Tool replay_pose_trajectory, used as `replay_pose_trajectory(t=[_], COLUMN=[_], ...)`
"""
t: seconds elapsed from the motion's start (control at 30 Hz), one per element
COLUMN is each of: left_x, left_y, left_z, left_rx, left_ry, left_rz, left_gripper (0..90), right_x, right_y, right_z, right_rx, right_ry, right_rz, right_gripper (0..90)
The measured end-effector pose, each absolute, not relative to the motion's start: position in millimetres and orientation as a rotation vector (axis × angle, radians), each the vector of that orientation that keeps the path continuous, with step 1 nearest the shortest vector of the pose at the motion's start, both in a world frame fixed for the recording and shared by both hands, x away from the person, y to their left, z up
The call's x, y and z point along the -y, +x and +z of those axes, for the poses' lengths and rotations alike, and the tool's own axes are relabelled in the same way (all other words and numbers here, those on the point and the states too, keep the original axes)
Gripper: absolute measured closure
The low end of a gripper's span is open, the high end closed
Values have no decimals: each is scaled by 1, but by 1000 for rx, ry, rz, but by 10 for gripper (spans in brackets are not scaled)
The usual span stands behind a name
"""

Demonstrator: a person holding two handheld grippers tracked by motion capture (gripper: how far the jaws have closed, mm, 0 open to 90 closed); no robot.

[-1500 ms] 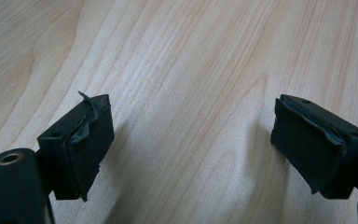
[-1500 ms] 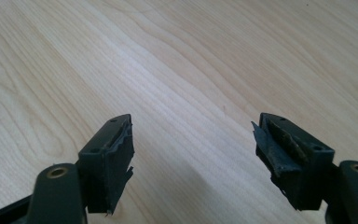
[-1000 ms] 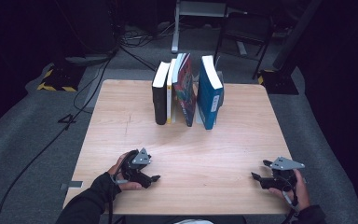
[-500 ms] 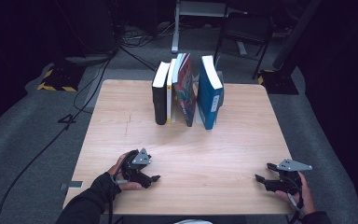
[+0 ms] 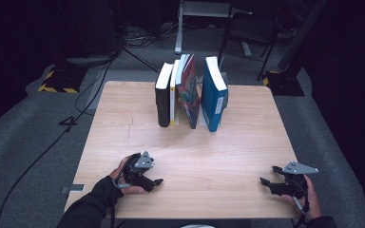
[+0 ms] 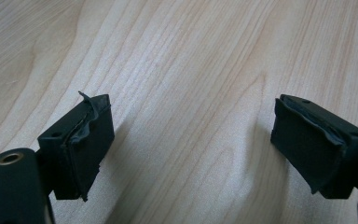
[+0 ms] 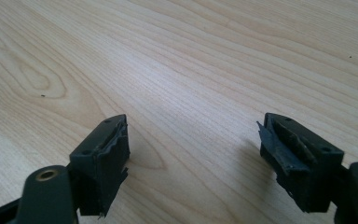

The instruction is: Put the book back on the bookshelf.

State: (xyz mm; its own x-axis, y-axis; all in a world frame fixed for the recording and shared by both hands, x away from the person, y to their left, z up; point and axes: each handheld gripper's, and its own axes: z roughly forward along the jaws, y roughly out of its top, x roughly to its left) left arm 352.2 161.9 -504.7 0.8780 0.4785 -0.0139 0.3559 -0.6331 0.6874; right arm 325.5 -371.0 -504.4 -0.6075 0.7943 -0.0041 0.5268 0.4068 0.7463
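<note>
Resting low on the wooden table (image 5: 228, 156) near its front edge, the left gripper (image 5: 156, 182) sits toward the front left corner, held by a hand (image 5: 123, 176) in a dark sleeve, its jaws pointing right along the edge. In the left gripper view the two black jaws stand spread wide, with bare wood grain between them and nothing pinched; the rubber pads (image 6: 89, 135) look worn and frayed at their edges. The right gripper (image 5: 268, 176) lies near the front right corner, at the table's right edge, jaws pointing left toward the other gripper, a grey three-cornered plate (image 5: 299, 167) on top. The right gripper view shows its jaws also spread apart over bare wood, holding nothing. The two grippers are well apart from each other.

Farther off, at the middle of the back edge, a row of books stands upright: a black book (image 5: 163, 97) at the left, a thin yellow book (image 5: 173, 95) touching it, a colourful book (image 5: 190, 92) leaning against those, and a blue book (image 5: 214, 95) just beside, set slightly apart. Both grippers are well apart from the books.
</note>
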Motion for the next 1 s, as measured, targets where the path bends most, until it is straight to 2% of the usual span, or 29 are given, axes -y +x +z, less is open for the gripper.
replay_pose_trajectory(t=[0.8,1.0], left_x=[-162,-162], left_y=[353,353], left_z=[-505,-505], left_rx=[-589,-589], left_ry=[2320,2320], left_rz=[214,213], left_gripper=[128,128], right_x=[371,371], right_y=[326,327], right_z=[-504,-505], right_rx=[-2308,-2300], right_ry=[1140,1158], right_rz=[1029,1016], right_gripper=[232,193])
